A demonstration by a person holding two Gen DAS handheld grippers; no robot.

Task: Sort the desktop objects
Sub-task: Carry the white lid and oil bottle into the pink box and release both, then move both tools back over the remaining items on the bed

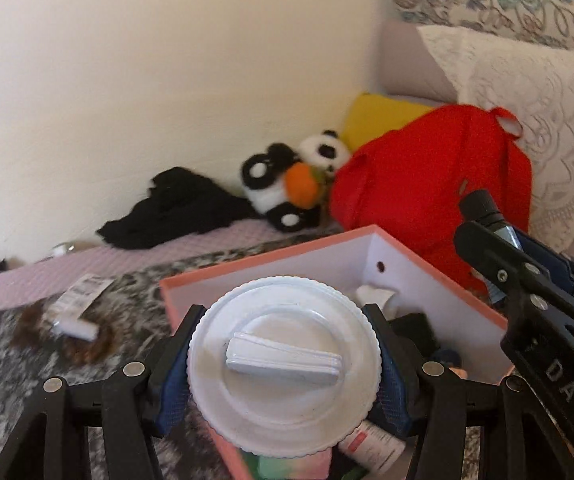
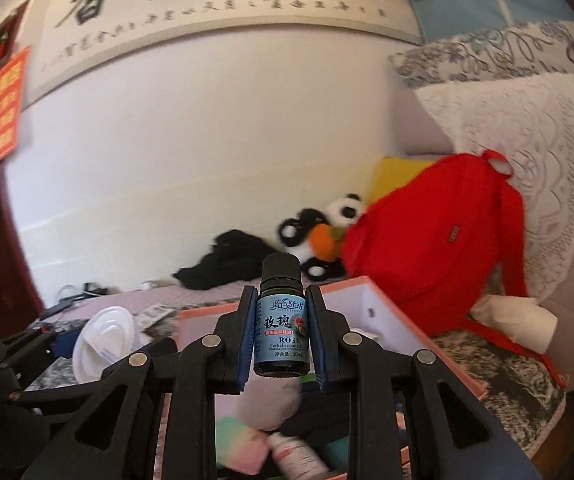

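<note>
A: Access to the pink box (image 1: 439, 280) is noted from above only; its white walls are raised on all sides. The floor is crowded: a white tube (image 1: 371, 446), a pastel item (image 1: 287, 466) and dark things are seen inside.

B: Behind the box, passage is blocked by the red backpack (image 1: 427, 184), with the panda plush (image 1: 287, 184) and black cloth (image 1: 183, 208) against the wall.

A: Left of the box, the patterned blanket (image 1: 7, 360) is partly taken by a brown hair piece (image 1: 87, 344) and a tagged item (image 1: 83, 292).

B: Open air is recorded above the box, shared by both loaded grippers, near each other.
</note>
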